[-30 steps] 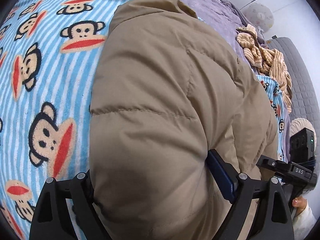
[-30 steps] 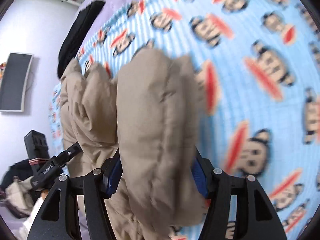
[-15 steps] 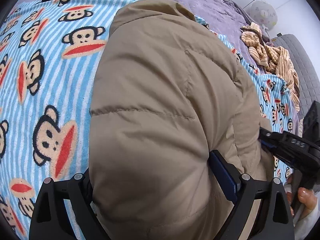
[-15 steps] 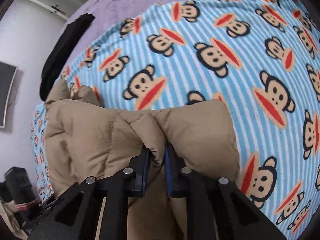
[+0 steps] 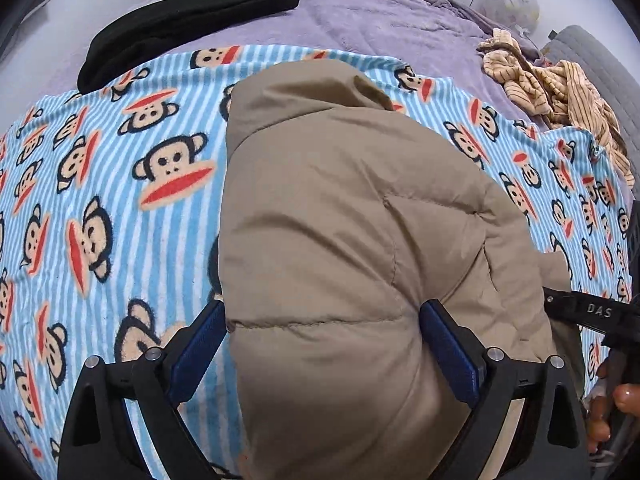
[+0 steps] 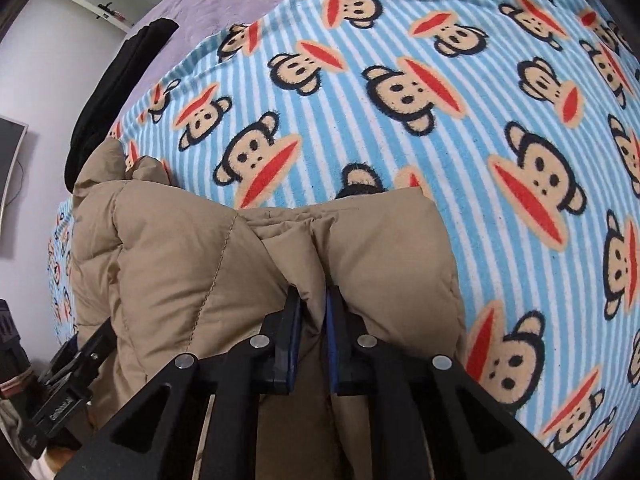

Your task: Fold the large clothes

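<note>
Step in hand: folding the padded jacket on the bed, one edge pinched, the bulk not yet gripped.

Left wrist view: my left gripper (image 5: 322, 332) stands wide open, its fingers (image 5: 200, 340) straddling the tan puffer jacket (image 5: 340, 220), which lies on the monkey-print blanket (image 5: 100, 200). Right wrist view: my right gripper (image 6: 313, 312) is clamped on a pinched ridge of jacket fabric. Judgement: next, close the left gripper on the bulk, then carry both edges over together.
</note>
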`<state>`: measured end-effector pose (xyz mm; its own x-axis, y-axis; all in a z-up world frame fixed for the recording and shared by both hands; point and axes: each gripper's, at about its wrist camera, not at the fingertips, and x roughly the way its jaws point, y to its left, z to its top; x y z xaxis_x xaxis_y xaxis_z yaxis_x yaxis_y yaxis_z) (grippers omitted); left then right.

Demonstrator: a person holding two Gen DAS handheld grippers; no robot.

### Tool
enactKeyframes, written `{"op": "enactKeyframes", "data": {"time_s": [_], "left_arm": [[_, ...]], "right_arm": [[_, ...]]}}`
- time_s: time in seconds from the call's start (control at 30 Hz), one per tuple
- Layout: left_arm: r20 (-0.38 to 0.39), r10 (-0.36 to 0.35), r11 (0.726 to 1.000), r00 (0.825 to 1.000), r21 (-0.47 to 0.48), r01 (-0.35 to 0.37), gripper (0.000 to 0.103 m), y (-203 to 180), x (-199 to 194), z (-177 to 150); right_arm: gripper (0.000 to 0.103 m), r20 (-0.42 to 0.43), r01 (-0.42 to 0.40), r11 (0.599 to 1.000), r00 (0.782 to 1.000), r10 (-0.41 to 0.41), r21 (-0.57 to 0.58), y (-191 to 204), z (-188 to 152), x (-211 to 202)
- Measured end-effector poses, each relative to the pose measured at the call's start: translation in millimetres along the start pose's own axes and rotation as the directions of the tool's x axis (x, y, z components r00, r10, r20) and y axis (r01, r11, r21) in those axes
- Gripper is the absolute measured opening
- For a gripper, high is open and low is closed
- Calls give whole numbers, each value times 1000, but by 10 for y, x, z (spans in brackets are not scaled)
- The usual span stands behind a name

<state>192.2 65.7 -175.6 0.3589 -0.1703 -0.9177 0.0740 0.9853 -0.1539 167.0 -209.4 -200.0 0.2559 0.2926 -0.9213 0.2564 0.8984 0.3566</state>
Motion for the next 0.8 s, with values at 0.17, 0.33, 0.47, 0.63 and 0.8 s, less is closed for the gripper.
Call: {"op": "enactKeyframes", "data": {"time_s": [0.17, 0.33, 0.47, 0.63, 0.8], "left_arm": [[-6, -18, 999, 1000, -32, 18, 98, 100, 18, -58], [2, 2, 999, 1000, -36, -1, 98, 96, -86, -70], [5, 6, 1000, 1000, -28, -6, 98, 141, -331, -144], [-12, 3, 1000, 1000, -25, -3, 98, 234, -609, -369], [-61, -9, 1000, 998, -27, 8, 98, 293, -690, -631]], "right_arm": [[12, 48, -30, 999, 998, 33, -42, 101, -307, -518], [15, 57, -16, 988, 998, 25, -153, 274, -739, -848], [15, 24, -9, 986, 1000, 13, -167, 292, -961, -894], [15, -37, 20, 989, 999, -26, -147, 244, -1108, -735], [15, -50, 36, 996, 998, -40, -82, 170, -1170, -661]]}}
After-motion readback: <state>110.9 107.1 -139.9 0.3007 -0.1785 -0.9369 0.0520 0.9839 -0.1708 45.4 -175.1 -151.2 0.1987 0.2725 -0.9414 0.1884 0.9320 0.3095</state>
